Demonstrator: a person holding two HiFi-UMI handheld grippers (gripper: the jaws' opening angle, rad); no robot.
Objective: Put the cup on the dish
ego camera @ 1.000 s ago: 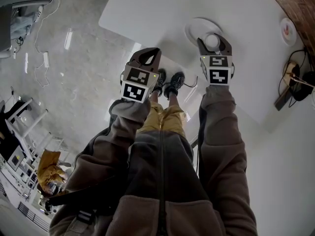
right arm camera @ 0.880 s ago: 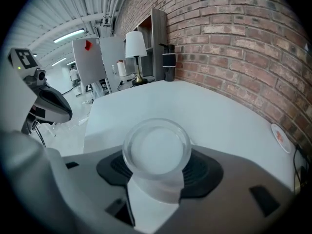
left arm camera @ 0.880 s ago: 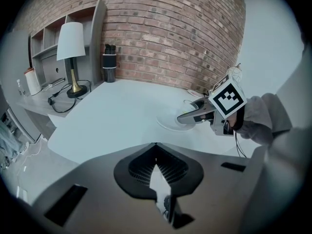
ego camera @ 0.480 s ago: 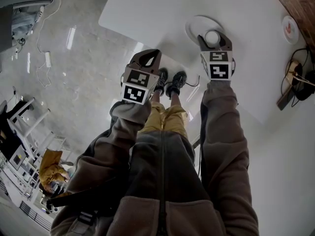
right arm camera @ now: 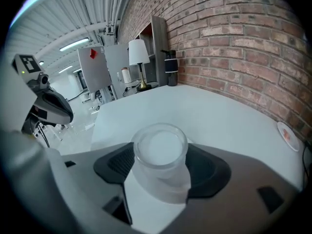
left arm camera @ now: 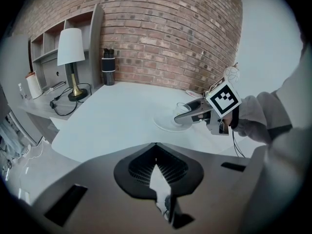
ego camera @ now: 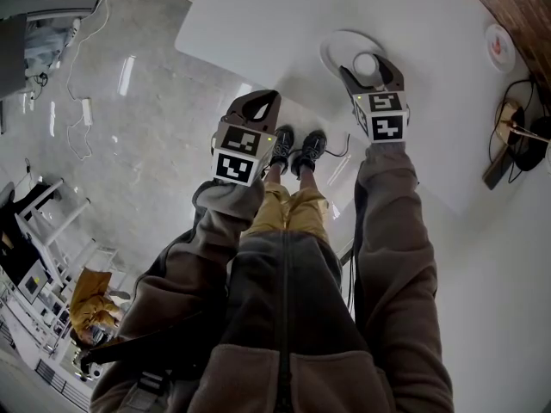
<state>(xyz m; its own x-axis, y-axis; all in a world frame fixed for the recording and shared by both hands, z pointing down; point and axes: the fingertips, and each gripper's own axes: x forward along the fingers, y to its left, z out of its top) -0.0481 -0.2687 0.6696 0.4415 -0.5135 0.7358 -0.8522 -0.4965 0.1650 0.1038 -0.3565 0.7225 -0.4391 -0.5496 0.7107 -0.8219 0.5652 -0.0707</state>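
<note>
1 cup point(right arm camera: 161, 152), clear glass, stands upright on 1 white dish point(ego camera: 337, 50), approx. in the middle of it, w/ the opening to the top. The dish lies on the white worktop point(ego camera: 258, 24), near the edge that is closest to the person.

2 grippers are in view, 1 in each hand. The R gripper point(ego camera: 369, 67) is around the cup, w/ one jaw at each side of it. Its jaws have just been opening and now stand wide apart w/ the cup between them. The pads are just beside the glass wall and do not seem to press on it. The gripper points down at a slant to the dish.

The L gripper point(ego camera: 269, 101) is off the worktop edge, over the floor point(ego camera: 129, 144), well apart from the dish. Its jaws are together, w/ nothing between them. It also points down at a slant, toward the worktop.

Other things, each only once:
- 1 lamp point(left arm camera: 69, 47) w/ a white shade, at the far end of the worktop.
- 1 dark bottle point(left arm camera: 108, 67), upright, just beside the brick wall point(left arm camera: 170, 33) and near the lamp.
- 1 small plate point(ego camera: 499, 46) w/ a red mark, on the worktop close to the brick wall, well apart from the dish.

On the floor, 2 dark shoes point(ego camera: 310, 144) of the person show between the 2 grippers in the head view.
</note>
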